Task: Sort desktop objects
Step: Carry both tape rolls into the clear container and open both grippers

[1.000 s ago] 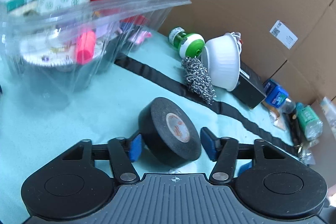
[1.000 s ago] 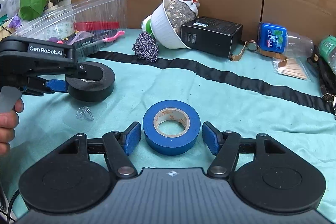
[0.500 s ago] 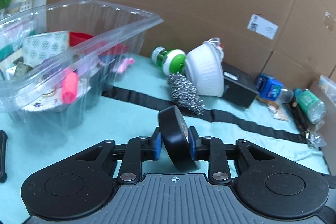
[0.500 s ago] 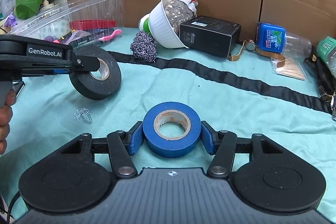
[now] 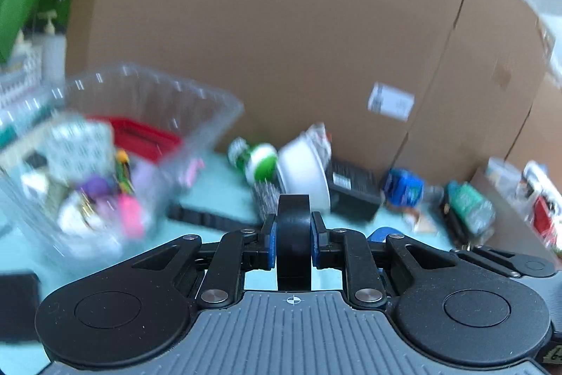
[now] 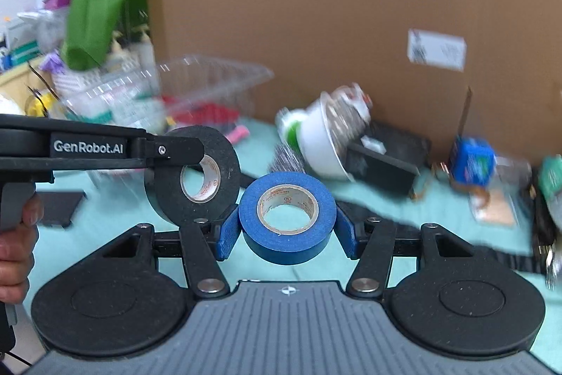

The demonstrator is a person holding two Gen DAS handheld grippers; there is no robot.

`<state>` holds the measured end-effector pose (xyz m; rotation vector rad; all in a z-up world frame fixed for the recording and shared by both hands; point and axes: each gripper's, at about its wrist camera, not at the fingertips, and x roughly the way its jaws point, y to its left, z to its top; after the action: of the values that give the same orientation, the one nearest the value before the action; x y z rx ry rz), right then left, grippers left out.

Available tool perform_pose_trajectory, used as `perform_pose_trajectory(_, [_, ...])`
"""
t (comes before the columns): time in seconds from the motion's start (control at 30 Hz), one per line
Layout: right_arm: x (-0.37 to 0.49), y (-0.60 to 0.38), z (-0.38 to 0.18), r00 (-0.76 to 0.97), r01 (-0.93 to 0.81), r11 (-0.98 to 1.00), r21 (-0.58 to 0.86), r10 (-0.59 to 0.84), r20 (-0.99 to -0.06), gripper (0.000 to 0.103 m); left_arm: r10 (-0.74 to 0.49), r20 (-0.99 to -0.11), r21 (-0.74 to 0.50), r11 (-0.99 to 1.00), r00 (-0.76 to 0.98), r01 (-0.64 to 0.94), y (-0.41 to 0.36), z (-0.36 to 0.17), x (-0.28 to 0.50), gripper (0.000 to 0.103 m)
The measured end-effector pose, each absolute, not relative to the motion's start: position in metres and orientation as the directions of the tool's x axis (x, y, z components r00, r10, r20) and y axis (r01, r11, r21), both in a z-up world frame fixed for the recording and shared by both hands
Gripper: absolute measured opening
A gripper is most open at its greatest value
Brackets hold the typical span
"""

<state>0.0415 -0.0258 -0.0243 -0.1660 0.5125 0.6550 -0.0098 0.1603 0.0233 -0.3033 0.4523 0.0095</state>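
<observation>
Both rolls have risen off the cloth, left gripper (image 5: pixel 293 239) clamping black tape (image 5: pixel 293 234), right gripper (image 6: pixel 286 227) clamping blue tape (image 6: pixel 287 217)

Left side: clear bin (image 5: pixel 147 143) stands on the tabletop (image 6: pixel 404 220), heaped with small items.
Back edge: cardboard wall (image 5: pixel 281 41) closes it off.
Far centre: tipped white bowl (image 6: pixel 321 146), steel scourer (image 5: pixel 265 199) and black box (image 6: pixel 383 160) crowd together.
Far right: blue-capped bottle (image 6: pixel 472 162) among clutter.
Near middle: bare teal cloth.

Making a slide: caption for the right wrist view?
Right gripper holds blue tape roll beside left gripper's black tape roll.
</observation>
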Motion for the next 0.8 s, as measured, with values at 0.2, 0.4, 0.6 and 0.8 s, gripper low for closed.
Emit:
perform_pose_trajectory(0.2, [0.034, 0.016, 0.011, 0.629, -0.714, 0.7, 0.014, 0.65, -0.426, 0.062, 0.042, -0.348, -0.225, 0.966, 0.937, -0.127, 0.196, 0.065, -0.028, 0.014])
perform_pose_trajectory(0.4, [0.034, 0.067, 0.024, 0.573, -0.783, 0.621, -0.013, 0.714, -0.403, 0.062, 0.142, -0.319, -0.193, 0.958, 0.937, -0.211, 0.239, 0.083, -0.026, 0.014])
perform_pose_trajectory(0.6, [0.05, 0.11, 0.021, 0.543, -0.804, 0.594, -0.001, 0.735, -0.406, 0.062, 0.176, -0.349, -0.208, 0.943, 0.92, -0.26, 0.279, 0.08, -0.01, 0.014])
perform_pose_trajectory(0.8, [0.062, 0.142, 0.007, 0.521, -0.815, 0.579, -0.01, 0.726, -0.449, 0.062, 0.174, -0.396, -0.203, 0.941, 0.901, -0.271, 0.304, 0.063, -0.004, 0.014])
